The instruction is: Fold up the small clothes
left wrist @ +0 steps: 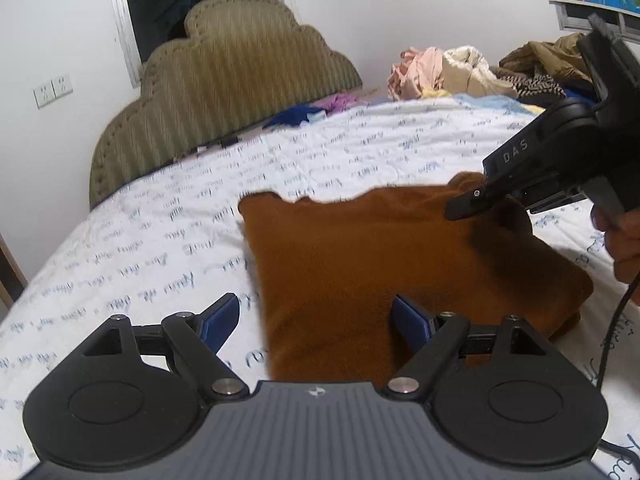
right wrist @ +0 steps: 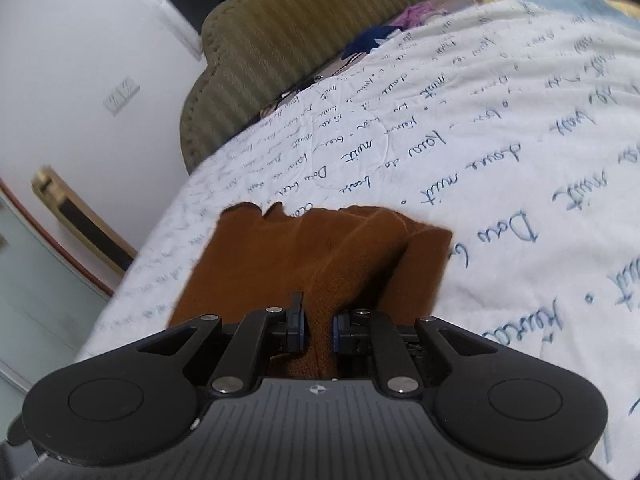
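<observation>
Right claw (right wrist: 318, 326) pinching brown garment (right wrist: 304, 256)

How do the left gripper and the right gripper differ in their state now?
The left gripper has its jaws wide apart, while the right gripper is shut on a fold of the brown garment. The left gripper holds nothing and only hovers at the garment's near edge; the right gripper pinches its far corner. Both are black with blue pads, over the bed sheet.

Even indoor light, soft shadows, slight motion blur, strong fisheye bending at edges
</observation>
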### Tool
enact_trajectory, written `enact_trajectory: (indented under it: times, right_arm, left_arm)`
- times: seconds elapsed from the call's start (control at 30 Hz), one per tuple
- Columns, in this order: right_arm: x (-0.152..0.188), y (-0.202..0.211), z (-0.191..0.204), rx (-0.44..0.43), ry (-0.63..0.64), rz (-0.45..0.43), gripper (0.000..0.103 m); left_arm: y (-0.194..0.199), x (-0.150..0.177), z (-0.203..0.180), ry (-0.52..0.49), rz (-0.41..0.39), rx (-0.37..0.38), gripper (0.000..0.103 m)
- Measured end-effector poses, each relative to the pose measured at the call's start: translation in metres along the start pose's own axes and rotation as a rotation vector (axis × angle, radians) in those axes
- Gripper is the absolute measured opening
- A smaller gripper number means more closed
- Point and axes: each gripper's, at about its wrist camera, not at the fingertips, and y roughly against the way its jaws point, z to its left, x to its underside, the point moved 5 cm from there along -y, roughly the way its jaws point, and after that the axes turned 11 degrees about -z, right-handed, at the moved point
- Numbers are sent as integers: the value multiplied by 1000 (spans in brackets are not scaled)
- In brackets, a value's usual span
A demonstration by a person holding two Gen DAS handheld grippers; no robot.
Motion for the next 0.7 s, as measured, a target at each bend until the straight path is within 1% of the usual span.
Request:
enact_trajectory:
  times: [0.07, 0.1, 0.13, 0.17, 0.23, 0.3, 0.37, 0.4, 0.43, 0.47, 0.53, 0.6, 0.7]
  right_arm:
    - [4, 2, -3, 10, -4, 3, 27]
    - [5, 6, -4, 13, -12, -9, 31]
    - [5, 12, -4, 22, -20, -27, 39]
    - [5, 19, -4, 45, -17, -52, 44]
    - [7, 35, 1, 98, 43, -103, 50]
    - [13, 49, 13, 112, 122, -128, 56]
    - [23, 58, 27, 94, 203, -120, 70]
    - [28, 60, 33, 91, 244, -110, 74]
    - [34, 60, 37, 97, 284, -96, 81]
    - [40, 58, 39, 108, 320, -81, 86]
    - [49, 49, 37, 163, 382, -47, 87]
    - [52, 40, 28, 227, 380, -24, 87]
    - [48, 46, 24, 208, 287, -51, 88]
  left_arm:
    - [-3, 6, 1, 5, 12, -2, 84]
    - [-4, 9, 2, 9, 19, -2, 84]
    - [-3, 10, 2, 15, 22, 1, 84]
    - [-2, 10, 3, 20, 22, 3, 84]
    - [0, 11, 3, 24, 20, 2, 84]
    - [1, 11, 3, 28, 21, 2, 84]
    - [0, 13, 3, 36, 27, 5, 84]
    - [0, 13, 3, 44, 31, 8, 84]
    - [0, 14, 3, 53, 36, 11, 84]
    - [-1, 15, 3, 64, 42, 14, 84]
    - [-2, 16, 4, 84, 56, 19, 84]
    - [-2, 17, 4, 97, 63, 19, 84]
    - [1, 18, 5, 116, 70, 7, 84]
